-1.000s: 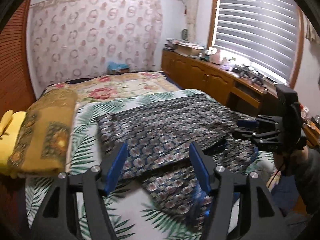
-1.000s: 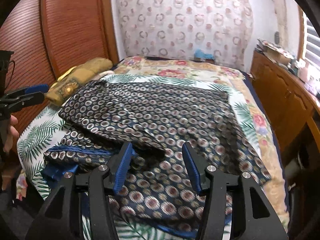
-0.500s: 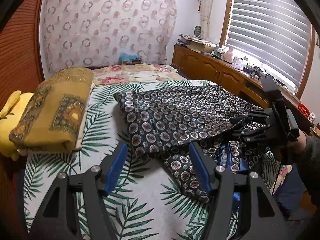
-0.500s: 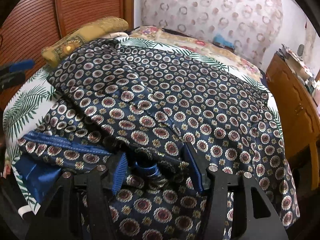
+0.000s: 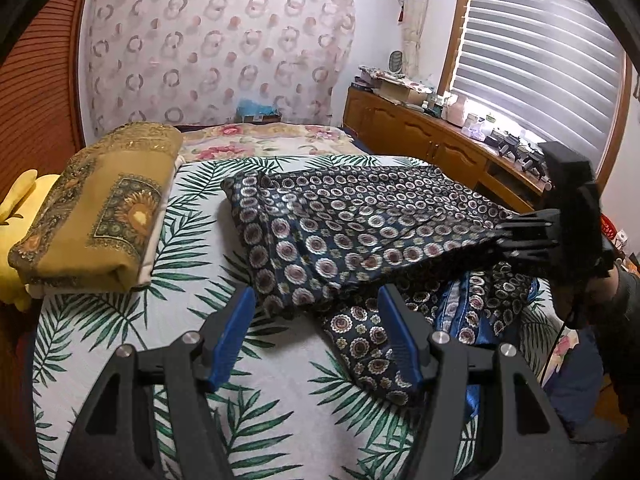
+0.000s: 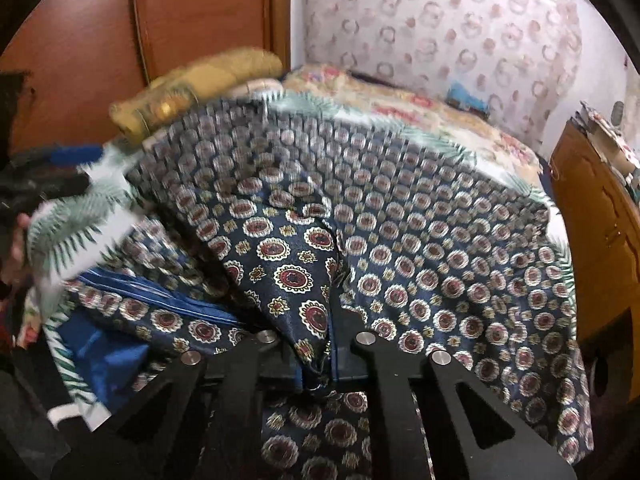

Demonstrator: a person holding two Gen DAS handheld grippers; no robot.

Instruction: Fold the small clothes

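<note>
A dark blue garment (image 5: 344, 224) with round medallion print lies half folded on the palm-leaf bedsheet (image 5: 276, 376). My left gripper (image 5: 316, 336) is open and empty, just short of the garment's near left edge. My right gripper (image 6: 316, 364) is shut on a bunched fold of the garment (image 6: 296, 280) and lifts it; it also shows in the left wrist view (image 5: 520, 240) at the right, with cloth stretched from its jaws. A blue lining (image 6: 104, 356) shows under the lifted cloth.
A folded mustard blanket (image 5: 100, 208) lies along the bed's left side, by a yellow pillow (image 5: 16, 200). A wooden cabinet (image 5: 432, 144) with clutter runs under the window on the right. A wooden wardrobe (image 6: 180, 20) stands left of the bed.
My right gripper has closed on a fold of the garment and pulled it up. My left gripper has drawn back toward the bed's near left, still open.
</note>
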